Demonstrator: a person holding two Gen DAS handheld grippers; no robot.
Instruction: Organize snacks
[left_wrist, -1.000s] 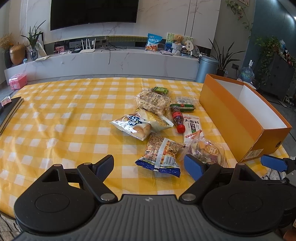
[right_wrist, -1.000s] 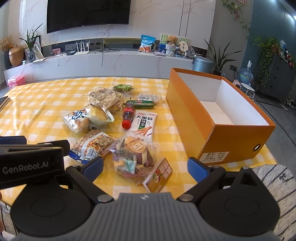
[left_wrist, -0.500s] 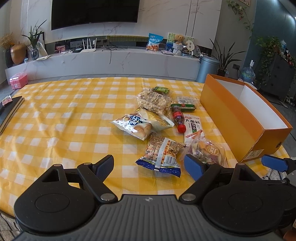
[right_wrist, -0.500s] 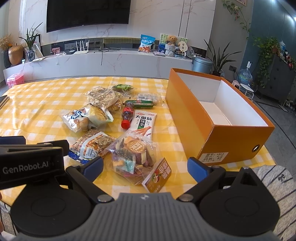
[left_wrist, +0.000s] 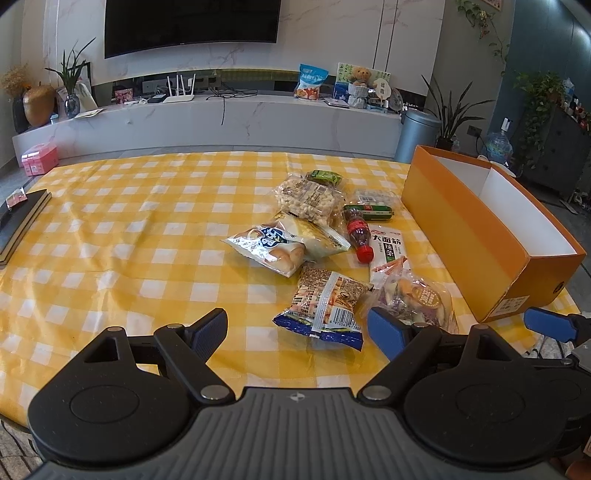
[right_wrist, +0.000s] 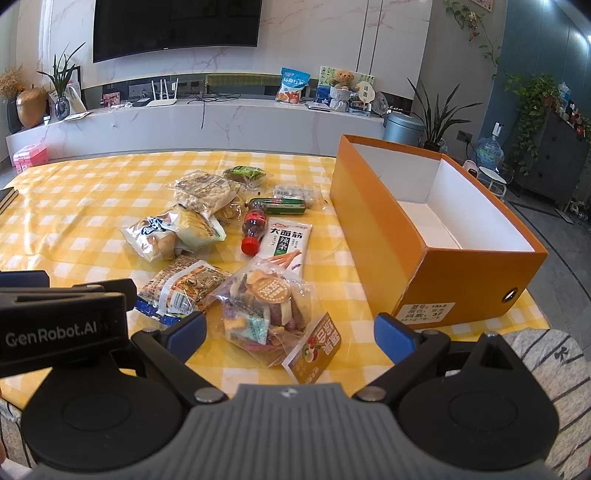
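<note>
My left gripper and right gripper hover with fingers spread, holding nothing. The snacks lie heaped on the worktop beside the empty box, so I judge nothing is sorted yet.

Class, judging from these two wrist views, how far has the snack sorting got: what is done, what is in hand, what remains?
Done: nothing visible; the orange box shows only a bare white interior. In hand: nothing; the left gripper and right gripper are both open, near the table's front edge. Left: everything, including the mixed chips bag, cola bottle and the other packets on the checked cloth.
</note>
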